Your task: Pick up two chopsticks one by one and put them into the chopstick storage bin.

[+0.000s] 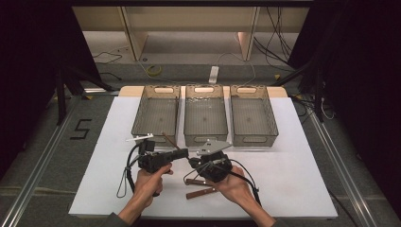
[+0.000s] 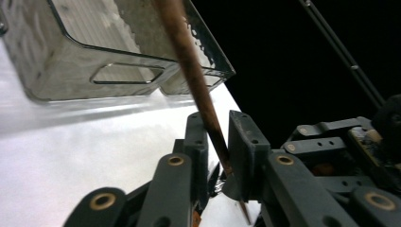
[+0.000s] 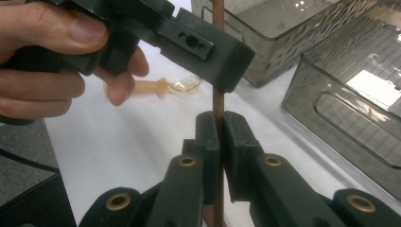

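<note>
A thin brown stick (image 1: pixel 169 141) slants up over the white table sheet (image 1: pixel 293 179) in front of the left bin. My left gripper (image 1: pixel 182 152) comes in from the left, and its jaws close around the stick (image 2: pixel 198 80) with both pads against it. The right gripper (image 1: pixel 191 161) meets it from the right. In the right gripper view its own jaws (image 3: pixel 218 125) are shut on the stick (image 3: pixel 218 101) lower down, and the left gripper (image 3: pixel 208 47) crosses the stick just above them.
Three clear grey bins (image 1: pixel 156 113) (image 1: pixel 204 116) (image 1: pixel 253 116) stand in a row behind the grippers. Two more brown sticks (image 1: pixel 201 193) (image 1: pixel 196 181) lie near the right hand. A white piece (image 1: pixel 139 138) lies left of the left gripper, and a tan piece (image 3: pixel 151 87) lies on the sheet.
</note>
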`<state>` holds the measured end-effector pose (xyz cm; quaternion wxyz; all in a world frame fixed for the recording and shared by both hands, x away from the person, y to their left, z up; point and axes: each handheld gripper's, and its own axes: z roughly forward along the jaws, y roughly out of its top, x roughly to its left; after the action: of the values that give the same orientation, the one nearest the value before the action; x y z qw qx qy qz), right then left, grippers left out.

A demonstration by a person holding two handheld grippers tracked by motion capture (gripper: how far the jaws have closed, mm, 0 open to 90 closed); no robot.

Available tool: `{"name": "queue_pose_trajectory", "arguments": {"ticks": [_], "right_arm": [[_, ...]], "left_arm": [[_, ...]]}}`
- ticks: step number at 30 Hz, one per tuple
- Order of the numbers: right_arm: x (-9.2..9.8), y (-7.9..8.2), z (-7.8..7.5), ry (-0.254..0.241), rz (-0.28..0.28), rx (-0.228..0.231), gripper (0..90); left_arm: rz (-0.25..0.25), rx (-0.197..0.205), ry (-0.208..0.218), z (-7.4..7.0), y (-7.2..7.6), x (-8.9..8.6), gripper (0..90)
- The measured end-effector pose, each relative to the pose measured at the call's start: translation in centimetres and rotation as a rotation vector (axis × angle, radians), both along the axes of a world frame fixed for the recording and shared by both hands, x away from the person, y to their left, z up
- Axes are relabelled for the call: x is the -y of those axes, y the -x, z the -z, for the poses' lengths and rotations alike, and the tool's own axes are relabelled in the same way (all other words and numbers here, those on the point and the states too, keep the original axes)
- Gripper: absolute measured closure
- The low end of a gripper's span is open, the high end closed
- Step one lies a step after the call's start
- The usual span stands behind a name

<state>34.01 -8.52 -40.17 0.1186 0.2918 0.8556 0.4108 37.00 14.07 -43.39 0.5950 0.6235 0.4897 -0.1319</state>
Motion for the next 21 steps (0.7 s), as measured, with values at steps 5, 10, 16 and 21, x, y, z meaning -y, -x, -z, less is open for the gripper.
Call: {"name": "queue_pose_trajectory", "arguments": {"ticks": [5, 10, 16, 21], "right_arm": [[-0.1, 0.0, 0.1, -0.003, -0.003, -0.003, 85.3], [0.3, 0.1, -0.1, -0.034, -0.014, -0.007, 79.5], [2.2, 0.2, -0.2, -0.027, -0.05, -0.009, 63.9], [4.1, -0.3, 0.9, -0.011, -0.033, -0.05, 54.8]], "left_arm": [[0.027, -0.006, 0.019, -0.3, 0.0, -0.1, 84.1], [0.038, 0.019, -0.004, -1.2, 0.0, -0.5, 84.8], [0.05, 0.048, -0.079, -3.0, -0.4, -1.9, 84.7], [0.05, 0.065, -0.129, -4.2, -0.9, -2.7, 84.7]]}}
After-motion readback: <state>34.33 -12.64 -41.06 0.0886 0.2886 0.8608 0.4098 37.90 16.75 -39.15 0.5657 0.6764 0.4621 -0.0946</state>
